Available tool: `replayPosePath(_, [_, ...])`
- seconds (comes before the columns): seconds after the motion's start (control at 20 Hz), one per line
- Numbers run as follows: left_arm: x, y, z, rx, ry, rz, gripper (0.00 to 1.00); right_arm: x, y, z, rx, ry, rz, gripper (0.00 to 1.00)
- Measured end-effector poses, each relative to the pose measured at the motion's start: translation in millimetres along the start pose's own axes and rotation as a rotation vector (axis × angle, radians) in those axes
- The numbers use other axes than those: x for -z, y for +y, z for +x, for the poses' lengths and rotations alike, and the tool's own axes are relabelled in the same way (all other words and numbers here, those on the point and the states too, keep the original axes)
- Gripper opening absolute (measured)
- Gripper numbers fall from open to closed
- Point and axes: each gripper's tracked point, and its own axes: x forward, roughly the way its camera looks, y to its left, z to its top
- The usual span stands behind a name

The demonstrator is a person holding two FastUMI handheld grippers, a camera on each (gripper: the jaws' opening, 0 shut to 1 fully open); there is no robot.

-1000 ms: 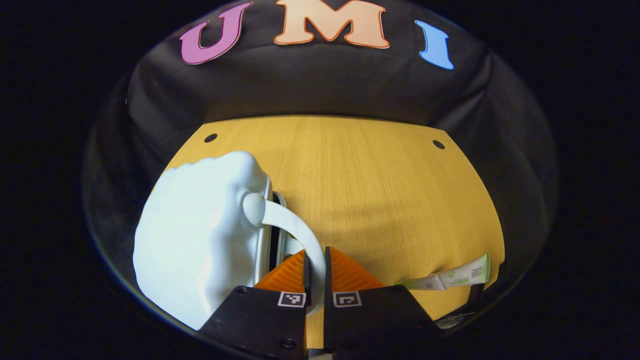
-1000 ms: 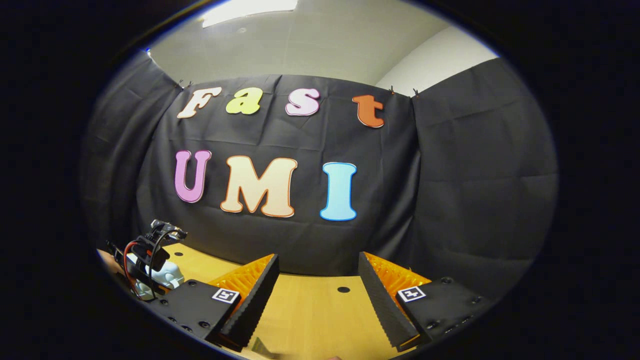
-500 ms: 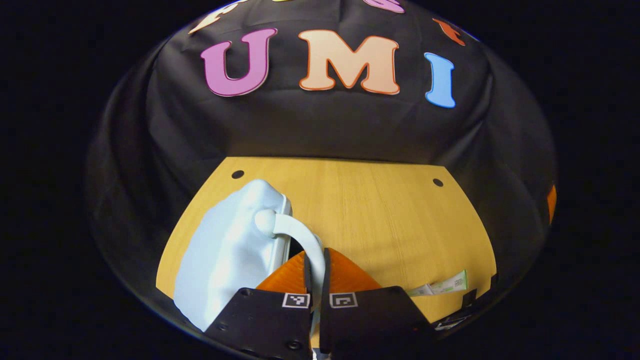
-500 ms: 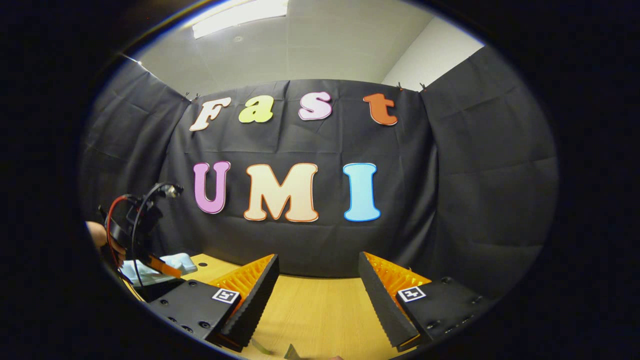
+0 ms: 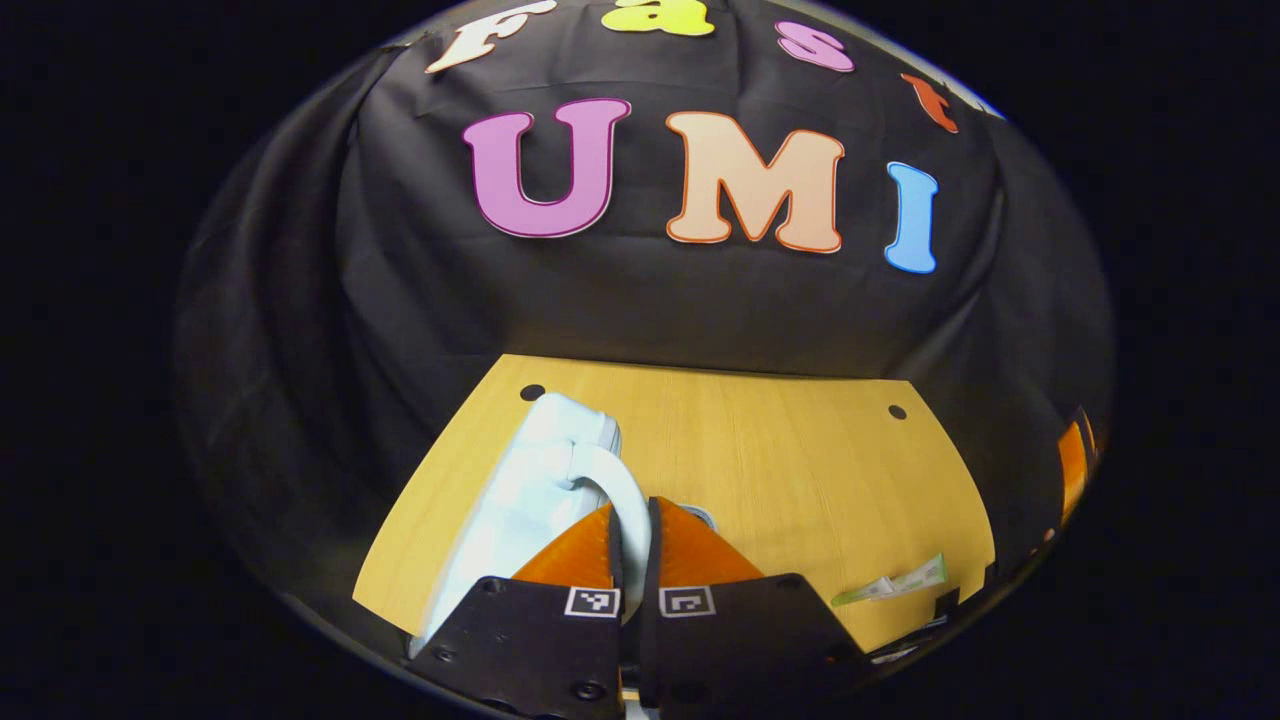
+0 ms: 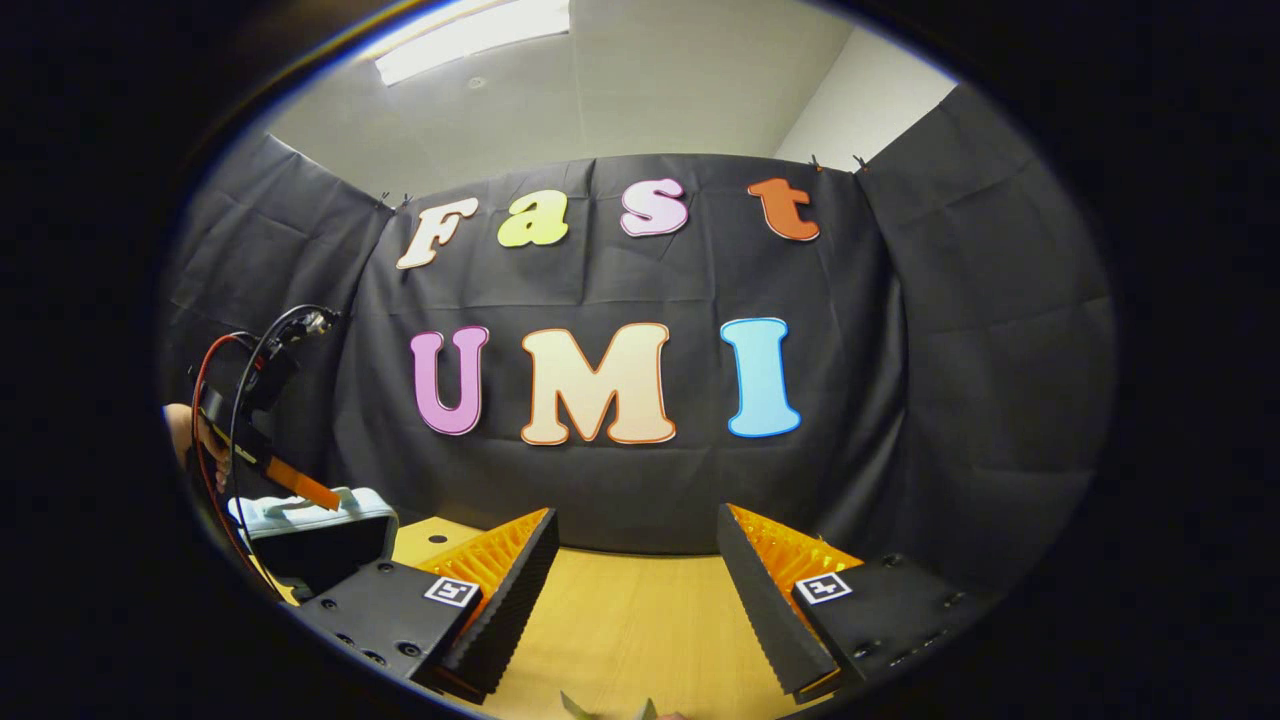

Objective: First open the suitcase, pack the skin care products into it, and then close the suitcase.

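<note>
My left gripper [image 5: 632, 520] is clamped on the handle [image 5: 612, 480] of the pale blue suitcase [image 5: 520, 490], which sits at the table's [image 5: 780, 470] left side. A skin care tube [image 5: 895, 583] lies near the table's right front edge, its label too small to read. In the right gripper view, my right gripper [image 6: 635, 570] gapes wide above bare wood, and the suitcase's lid [image 6: 310, 505] is raised.

Table [image 5: 800, 480]: suitcase [image 5: 520, 490] at its left part, near the back edge by the wall; handle [image 5: 615, 490] on the suitcase's right side; tube [image 5: 893, 585] lying at the front right corner, well apart from the suitcase.
</note>
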Motion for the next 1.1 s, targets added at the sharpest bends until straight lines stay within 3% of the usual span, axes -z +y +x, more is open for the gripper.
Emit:
replayPosePath(0.45, [-24, 97, -2, -0.028, -0.083, 0.014, 0.00, 12, 61, 21, 0.020, -0.020, 0.004, 0.98])
replayPosePath(0.9, [-25, 199, 9, -0.155, -0.138, 0.017, 0.00, -8, 95, 41, 0.021, -0.090, -0.019, 0.98])
replayPosePath(1.05, [-30, 245, 14, -0.255, -0.187, 0.058, 0.00, -11, 96, 47, 0.032, -0.099, -0.027, 0.98])
replayPosePath(1.1, [-26, 253, 15, -0.255, -0.178, 0.046, 0.00, -12, 96, 49, 0.036, -0.097, -0.033, 0.98])
